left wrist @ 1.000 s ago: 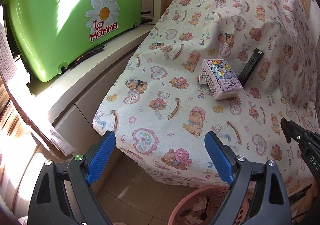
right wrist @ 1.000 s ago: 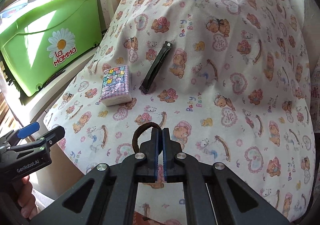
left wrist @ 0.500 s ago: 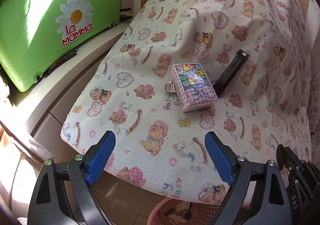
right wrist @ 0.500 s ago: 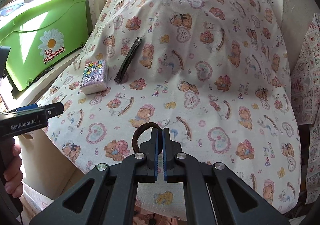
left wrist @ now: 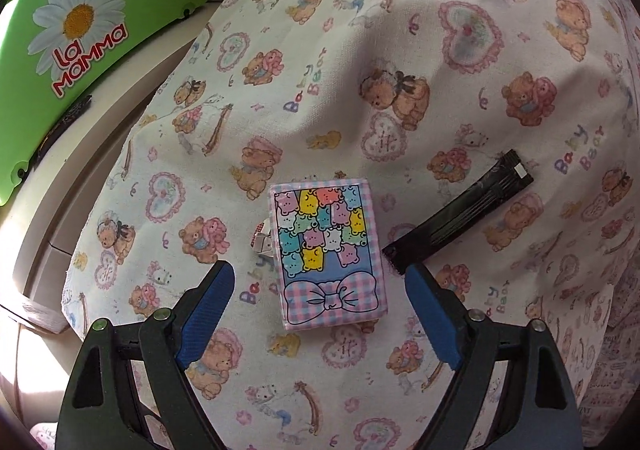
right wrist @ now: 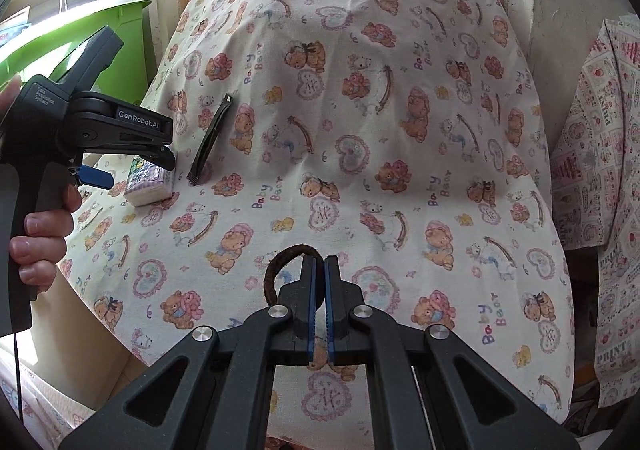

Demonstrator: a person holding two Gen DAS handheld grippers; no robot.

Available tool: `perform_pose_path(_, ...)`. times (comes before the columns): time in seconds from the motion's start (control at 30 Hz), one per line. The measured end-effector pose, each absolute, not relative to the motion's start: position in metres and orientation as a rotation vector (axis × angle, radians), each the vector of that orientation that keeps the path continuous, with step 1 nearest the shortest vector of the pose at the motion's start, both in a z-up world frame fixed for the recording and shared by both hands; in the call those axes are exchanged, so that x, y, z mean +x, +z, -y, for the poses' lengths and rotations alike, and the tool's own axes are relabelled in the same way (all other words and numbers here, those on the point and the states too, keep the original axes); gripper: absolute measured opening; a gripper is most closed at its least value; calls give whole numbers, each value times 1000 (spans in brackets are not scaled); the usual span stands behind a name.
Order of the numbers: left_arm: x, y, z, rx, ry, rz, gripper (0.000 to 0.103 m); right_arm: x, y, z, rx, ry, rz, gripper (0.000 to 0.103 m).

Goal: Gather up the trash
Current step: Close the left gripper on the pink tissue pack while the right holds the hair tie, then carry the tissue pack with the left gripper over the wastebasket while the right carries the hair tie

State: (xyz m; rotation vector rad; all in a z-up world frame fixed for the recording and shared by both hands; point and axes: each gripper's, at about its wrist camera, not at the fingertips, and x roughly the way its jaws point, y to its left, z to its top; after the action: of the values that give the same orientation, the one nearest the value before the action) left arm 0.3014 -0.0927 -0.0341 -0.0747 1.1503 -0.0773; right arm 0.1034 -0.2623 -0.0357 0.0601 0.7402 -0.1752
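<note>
A small tissue pack (left wrist: 328, 250) with pastel bears and a bow lies flat on the bear-print cloth (left wrist: 360, 69). My left gripper (left wrist: 320, 274) points down over it, its jaws closing, with the pack's near end between the blue pads (left wrist: 208, 302) and neither pad touching it. A black wrapper strip (left wrist: 460, 217) lies just right of the pack, and a tiny crumpled scrap (left wrist: 262, 240) at its left edge. The right wrist view shows the pack (right wrist: 150, 185), the strip (right wrist: 210, 141) and the left gripper (right wrist: 134, 169). My right gripper (right wrist: 320, 262) is shut on a brown hair-tie loop (right wrist: 276, 274).
A green "La Mamma" box (left wrist: 80, 29) stands on a pale ledge left of the cloth-covered mound. A person's hand (right wrist: 40, 234) grips the left tool's handle. Another printed cloth (right wrist: 600, 129) hangs at the right.
The left gripper has travelled from the cloth's edge to right over the tissue pack; the pink basket below has left its view. The right gripper drifted right, still shut on the loop.
</note>
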Motion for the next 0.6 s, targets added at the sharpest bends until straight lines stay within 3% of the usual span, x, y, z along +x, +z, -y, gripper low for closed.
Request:
perform_pose_path(0.1, 304, -39, 96, -53, -75, -1165, 51, 101, -35, 267, 73, -173, -742, 4)
perform_pose_path(0.6, 221, 12, 117, 120, -278, -941, 50, 92, -29, 271, 108, -149, -727, 4)
